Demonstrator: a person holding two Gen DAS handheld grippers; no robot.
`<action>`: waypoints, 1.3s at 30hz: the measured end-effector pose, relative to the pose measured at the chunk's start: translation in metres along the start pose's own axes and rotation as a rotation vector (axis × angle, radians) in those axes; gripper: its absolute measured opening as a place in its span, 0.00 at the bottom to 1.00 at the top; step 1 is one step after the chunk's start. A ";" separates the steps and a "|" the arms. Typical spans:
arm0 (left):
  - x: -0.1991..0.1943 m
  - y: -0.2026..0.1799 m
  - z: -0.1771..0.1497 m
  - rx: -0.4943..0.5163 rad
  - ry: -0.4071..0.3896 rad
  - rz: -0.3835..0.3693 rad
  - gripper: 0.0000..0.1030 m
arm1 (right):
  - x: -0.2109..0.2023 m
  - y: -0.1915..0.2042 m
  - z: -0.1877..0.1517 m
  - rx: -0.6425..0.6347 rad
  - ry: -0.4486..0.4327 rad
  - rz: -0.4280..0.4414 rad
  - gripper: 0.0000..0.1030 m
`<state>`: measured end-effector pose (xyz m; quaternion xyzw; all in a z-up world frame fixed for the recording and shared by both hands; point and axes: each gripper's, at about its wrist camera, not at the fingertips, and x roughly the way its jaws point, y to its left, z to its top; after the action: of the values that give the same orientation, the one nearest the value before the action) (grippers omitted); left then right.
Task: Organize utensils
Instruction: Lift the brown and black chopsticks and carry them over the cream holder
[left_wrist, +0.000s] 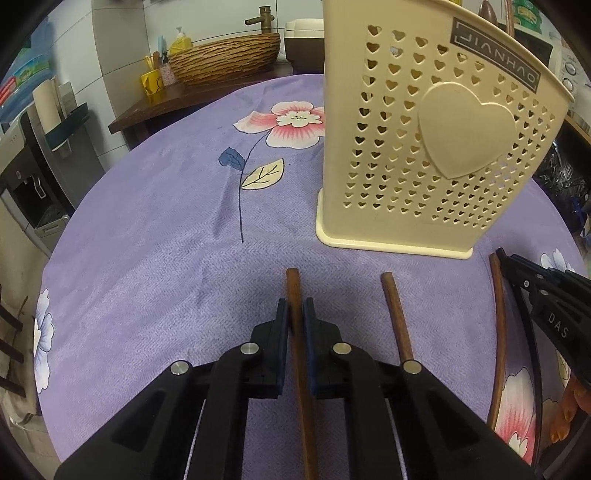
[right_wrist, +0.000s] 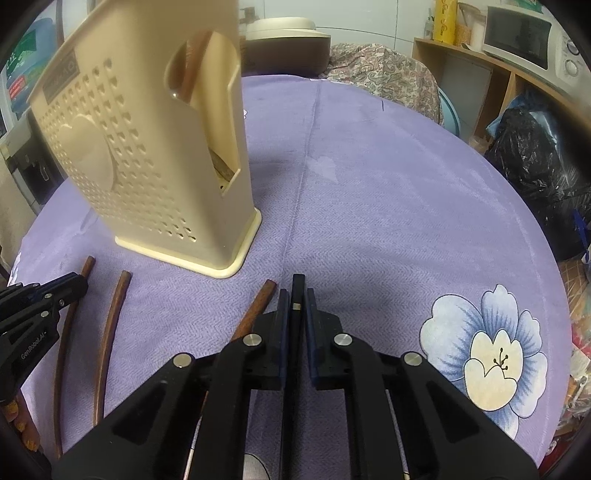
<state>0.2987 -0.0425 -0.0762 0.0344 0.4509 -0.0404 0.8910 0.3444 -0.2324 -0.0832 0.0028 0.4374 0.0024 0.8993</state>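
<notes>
A cream utensil holder (left_wrist: 424, 147) with heart-shaped holes stands upright on the purple flowered tablecloth (left_wrist: 166, 240); it also shows in the right wrist view (right_wrist: 155, 158), with a brown utensil inside its side slot. My left gripper (left_wrist: 295, 314) is shut on a brown wooden handle (left_wrist: 293, 291) that lies low over the cloth. A second wooden handle (left_wrist: 395, 314) and a third curved one (left_wrist: 498, 314) lie to its right. My right gripper (right_wrist: 295, 302) is shut on a black handle (right_wrist: 297, 291). A wooden handle (right_wrist: 260, 302) lies just left of it.
A wicker basin (left_wrist: 225, 59) and yellow cups (left_wrist: 151, 81) sit on a dark side table behind. A microwave (right_wrist: 524, 37) stands on shelves at the right, black bags (right_wrist: 535, 166) below it. The table edge curves close on both sides.
</notes>
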 end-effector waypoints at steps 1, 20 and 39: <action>0.000 0.000 0.000 -0.001 -0.001 -0.001 0.09 | 0.000 0.000 0.000 0.000 -0.001 0.000 0.09; -0.046 0.017 0.005 -0.055 -0.125 -0.091 0.08 | -0.048 -0.023 0.000 0.069 -0.120 0.076 0.08; -0.156 0.022 0.023 -0.037 -0.386 -0.172 0.08 | -0.191 -0.025 0.008 -0.031 -0.385 0.182 0.08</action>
<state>0.2273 -0.0164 0.0632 -0.0292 0.2739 -0.1140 0.9545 0.2331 -0.2582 0.0723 0.0289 0.2555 0.0898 0.9622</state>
